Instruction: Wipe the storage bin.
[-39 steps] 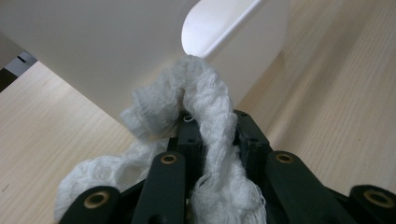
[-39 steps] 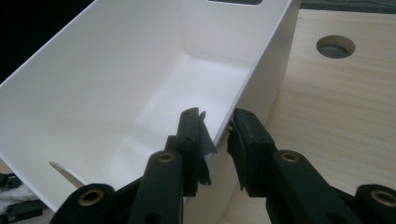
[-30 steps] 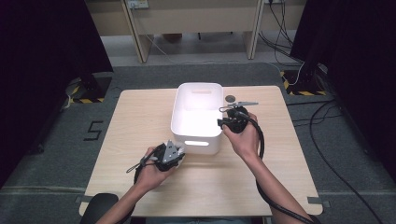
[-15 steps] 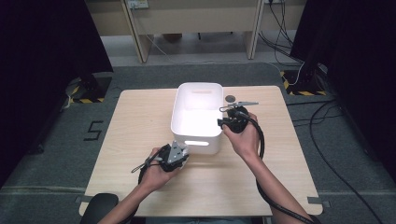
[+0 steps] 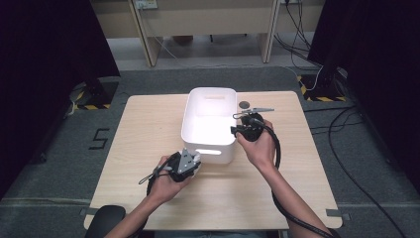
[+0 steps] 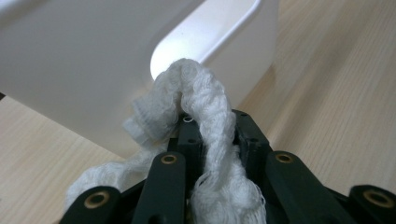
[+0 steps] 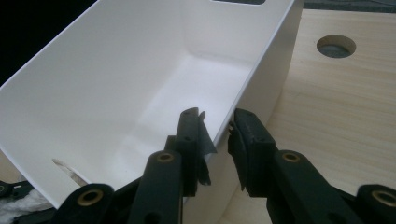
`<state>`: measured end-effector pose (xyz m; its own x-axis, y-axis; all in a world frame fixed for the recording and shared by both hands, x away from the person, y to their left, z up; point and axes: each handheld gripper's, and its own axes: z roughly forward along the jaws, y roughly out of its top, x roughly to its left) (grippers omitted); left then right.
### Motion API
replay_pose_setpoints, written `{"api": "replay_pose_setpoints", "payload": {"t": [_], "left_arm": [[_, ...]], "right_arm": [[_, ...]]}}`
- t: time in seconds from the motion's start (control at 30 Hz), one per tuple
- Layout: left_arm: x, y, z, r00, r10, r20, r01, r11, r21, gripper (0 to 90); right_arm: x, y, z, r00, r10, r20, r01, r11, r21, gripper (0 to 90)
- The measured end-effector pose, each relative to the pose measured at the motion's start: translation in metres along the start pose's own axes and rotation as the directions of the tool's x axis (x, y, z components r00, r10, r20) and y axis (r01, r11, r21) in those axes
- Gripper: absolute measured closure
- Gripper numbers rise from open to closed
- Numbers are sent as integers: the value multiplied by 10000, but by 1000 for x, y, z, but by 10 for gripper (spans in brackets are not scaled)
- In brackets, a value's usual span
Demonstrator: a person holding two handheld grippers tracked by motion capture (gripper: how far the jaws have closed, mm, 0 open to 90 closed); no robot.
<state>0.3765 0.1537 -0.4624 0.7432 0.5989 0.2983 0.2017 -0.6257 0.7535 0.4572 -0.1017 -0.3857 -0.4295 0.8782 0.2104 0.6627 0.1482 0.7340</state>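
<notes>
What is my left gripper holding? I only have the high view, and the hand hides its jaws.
Observer: The left gripper is shut on a bunched white woven cloth; a loop of it rises above the jaw tips.
Operator: How close is it to the white rectangular plastic bin?
Observer: Close to it. The bin's outer wall and rounded corner rise just beyond the cloth; I cannot tell whether they touch.
Operator: And my right gripper, is it on the rim?
Observer: The right gripper straddles the bin's side wall, one jaw inside, one outside. A small gap shows at the outer pad, so it looks open around the rim, not clamped.
</notes>
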Motion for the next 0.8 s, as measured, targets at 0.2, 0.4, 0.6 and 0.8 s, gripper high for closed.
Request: {"api": "replay_pose_setpoints", "payload": {"t": [0.2, 0.4, 0.6, 0.8], "left_arm": [[1, 7, -7, 9999, 116, -118, -117, 9998, -132, 753], [3, 13, -12, 9997, 186, -175, -190, 9996, -221, 753], [4, 19, -17, 9995, 196, -243, -205, 9992, -344, 752], [5, 23, -20, 9993, 237, -279, -247, 9989, -396, 752]], "right_arm": [[0, 0, 0, 10000, 9, 3, -9, 10000, 17, 731], [0, 0, 0, 10000, 21, -4, -21, 10000, 13, 731], [0, 0, 0, 10000, 42, 0, -42, 10000, 18, 731], [0, 0, 1, 10000, 50, -7, -50, 10000, 33, 731]]}}
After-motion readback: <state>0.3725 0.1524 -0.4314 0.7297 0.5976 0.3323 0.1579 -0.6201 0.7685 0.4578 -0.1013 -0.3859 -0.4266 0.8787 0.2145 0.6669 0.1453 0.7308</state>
